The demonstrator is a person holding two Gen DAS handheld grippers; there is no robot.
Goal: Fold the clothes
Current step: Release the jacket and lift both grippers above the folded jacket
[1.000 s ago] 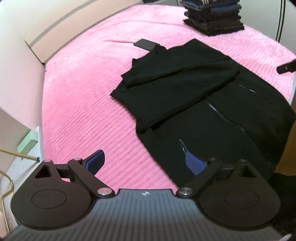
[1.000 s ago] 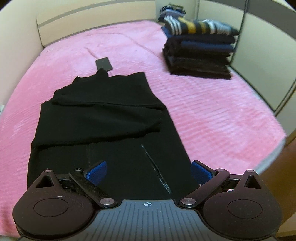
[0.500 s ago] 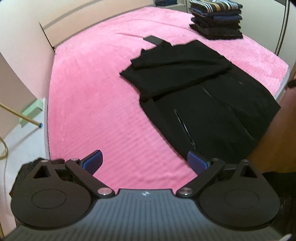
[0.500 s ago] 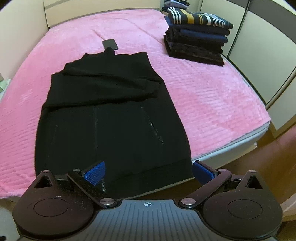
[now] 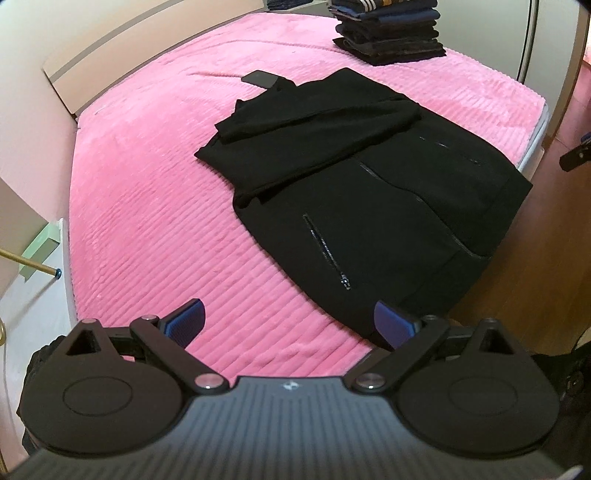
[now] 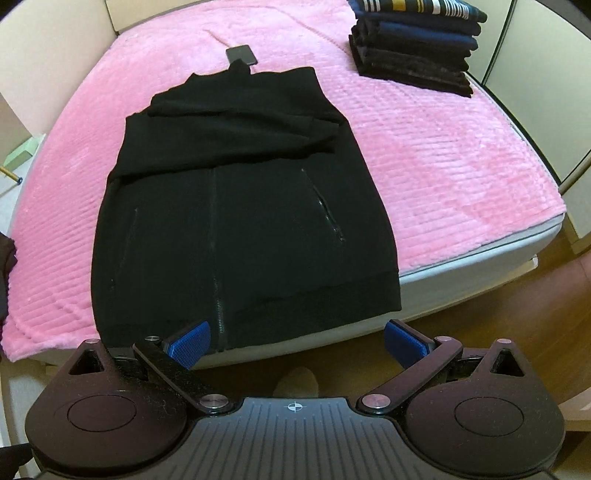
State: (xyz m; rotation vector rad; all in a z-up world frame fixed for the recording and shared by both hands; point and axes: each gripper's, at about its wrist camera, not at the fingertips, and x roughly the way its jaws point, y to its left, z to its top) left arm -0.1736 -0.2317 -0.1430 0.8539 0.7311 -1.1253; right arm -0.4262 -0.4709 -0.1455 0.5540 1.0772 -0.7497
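A black zip jacket (image 5: 369, 177) (image 6: 243, 206) lies flat on the pink bedspread (image 5: 147, 177) (image 6: 424, 155), sleeves folded across its chest, hem at the bed's near edge. My left gripper (image 5: 290, 319) hovers open over the bedspread just off the jacket's left hem corner, nothing between its blue pads (image 5: 186, 319). The right gripper (image 6: 295, 341) is open too, held off the bed in front of the hem, with floor below it. A tip of the right gripper (image 5: 576, 157) shows at the right edge of the left wrist view.
A stack of folded clothes (image 5: 388, 31) (image 6: 415, 40) sits at the bed's far right corner. A dark phone (image 5: 260, 79) (image 6: 242, 54) lies beyond the jacket's collar. Wooden floor (image 6: 480, 314) runs along the bed's foot. A foot (image 6: 295, 382) shows below the right gripper.
Both grippers have pulled back from the jacket toward the foot of the bed; the right one now hangs over the floor. The jacket has stayed flat and still.
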